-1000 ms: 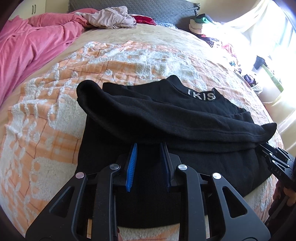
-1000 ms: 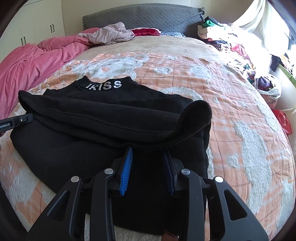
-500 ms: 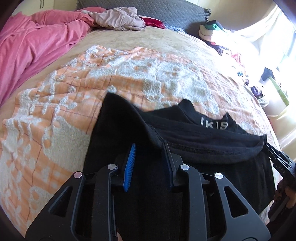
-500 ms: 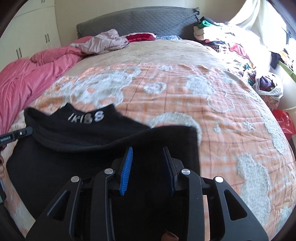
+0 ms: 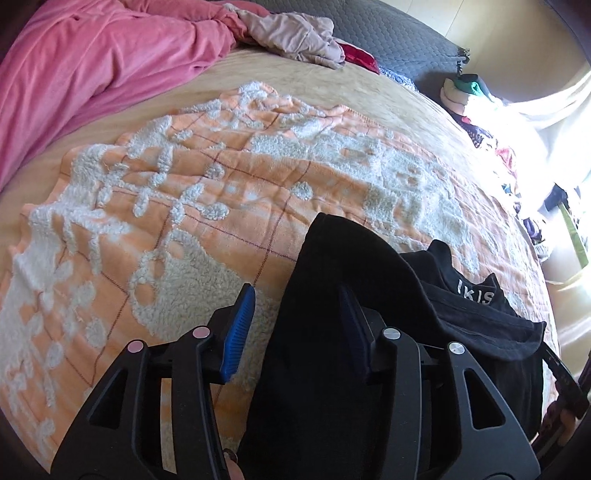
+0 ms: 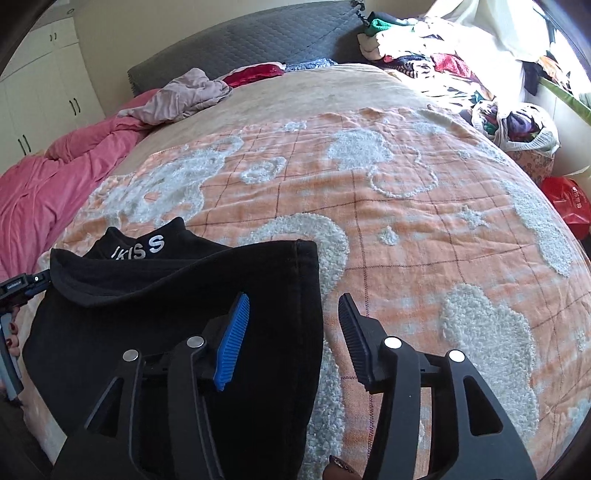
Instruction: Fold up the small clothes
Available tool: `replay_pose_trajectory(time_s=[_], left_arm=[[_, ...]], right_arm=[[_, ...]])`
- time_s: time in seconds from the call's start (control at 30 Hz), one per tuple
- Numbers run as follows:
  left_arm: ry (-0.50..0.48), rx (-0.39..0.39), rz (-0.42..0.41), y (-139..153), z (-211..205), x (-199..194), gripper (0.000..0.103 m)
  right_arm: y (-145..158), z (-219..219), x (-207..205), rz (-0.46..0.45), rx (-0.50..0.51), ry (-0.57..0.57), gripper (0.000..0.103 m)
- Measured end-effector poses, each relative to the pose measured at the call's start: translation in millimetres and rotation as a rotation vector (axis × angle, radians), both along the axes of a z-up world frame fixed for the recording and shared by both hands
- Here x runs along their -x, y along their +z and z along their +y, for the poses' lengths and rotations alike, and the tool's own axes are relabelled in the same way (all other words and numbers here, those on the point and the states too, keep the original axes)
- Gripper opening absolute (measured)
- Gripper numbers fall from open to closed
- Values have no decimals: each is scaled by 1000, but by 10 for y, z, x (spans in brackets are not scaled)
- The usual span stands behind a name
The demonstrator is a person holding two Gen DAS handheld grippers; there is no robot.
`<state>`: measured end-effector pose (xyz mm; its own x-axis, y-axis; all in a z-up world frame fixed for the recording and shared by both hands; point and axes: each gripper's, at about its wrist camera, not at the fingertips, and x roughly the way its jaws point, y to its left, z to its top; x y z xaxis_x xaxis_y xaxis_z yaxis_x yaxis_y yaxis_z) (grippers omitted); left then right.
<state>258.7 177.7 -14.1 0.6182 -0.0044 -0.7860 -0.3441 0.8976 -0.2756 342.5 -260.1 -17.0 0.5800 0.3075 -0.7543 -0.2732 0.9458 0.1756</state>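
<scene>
Left wrist view first: the left gripper has its jaws apart, and the near left edge of the black top runs up between them, its cloth against the inner face of the right-hand pad while the left pad sits over the blanket. I cannot tell whether the jaws touch the cloth beneath. Just beyond the jaws the top's folded corner rises in a hump; past it and to the right lies the collar with white letters. Farther off, left of the jaws, a pink duvet is bunched along the bed, and a beige garment lies by the grey headboard.

From the right wrist, the right gripper also stands with jaws apart, clamped on nothing. The top's right edge passes under the left-hand pad and ends between the jaws; the right-hand pad is over bare blanket. Ahead and to the left sits the lettered collar, and at the far left edge the other gripper meets the cloth. Well beyond, to the right, heaps of clothes pile beside the bed.
</scene>
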Motion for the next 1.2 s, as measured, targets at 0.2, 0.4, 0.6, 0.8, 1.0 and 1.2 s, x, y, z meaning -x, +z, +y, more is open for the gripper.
replay_pose_trajectory(time_s=[0.2,0.4,0.6,0.8,1.0,1.2], left_arm=[[-28,36,0,-85,-25,-102,35],[-46,16,-27,-74,-78,-78,7],[-54,25,-127,151,-43,63,5],[-30,-22,-206,383,-3,60,3],[-22,-43,-97,35,-14,-154,3],[-12,-68,-67,-116,-47,-113,11]], right_arm=[[-67,-23,-33,31,-61,20,29],[-16,-32,5,12,-72,28,8],[112,-58,66,-37,-72,24,6],[309,-64,109,-145,-92,-4,6],[103,2,-16,-94,-9,-32,6],[-75,13,-92,-50,51,-61,7]])
